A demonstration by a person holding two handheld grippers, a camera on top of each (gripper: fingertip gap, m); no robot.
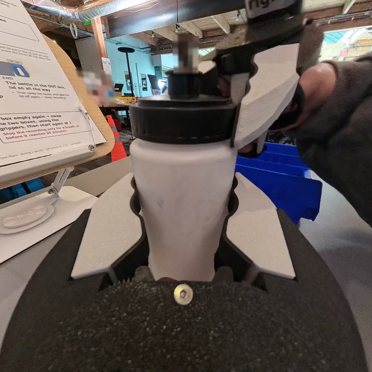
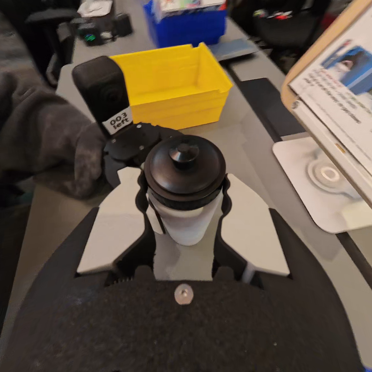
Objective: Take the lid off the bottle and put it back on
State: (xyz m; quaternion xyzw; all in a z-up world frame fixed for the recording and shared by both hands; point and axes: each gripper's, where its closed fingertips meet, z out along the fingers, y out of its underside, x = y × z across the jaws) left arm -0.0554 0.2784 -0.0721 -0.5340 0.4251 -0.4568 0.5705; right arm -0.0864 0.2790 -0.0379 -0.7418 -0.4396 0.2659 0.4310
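A white bottle with a black screw lid stands upright between the fingers of my left gripper, which is shut on the bottle's body below the lid. The lid sits on the bottle's neck. My right gripper comes from above and is shut on the lid, one finger on each side. One of its white fingers shows against the lid's right side in the left wrist view. The bottle body shows below the lid in the right wrist view.
An empty yellow bin stands on the grey table behind the bottle, with a blue bin farther back. The blue bin is right of the bottle. An instruction sheet on a wooden stand is beside it. An orange cone stands beyond the table.
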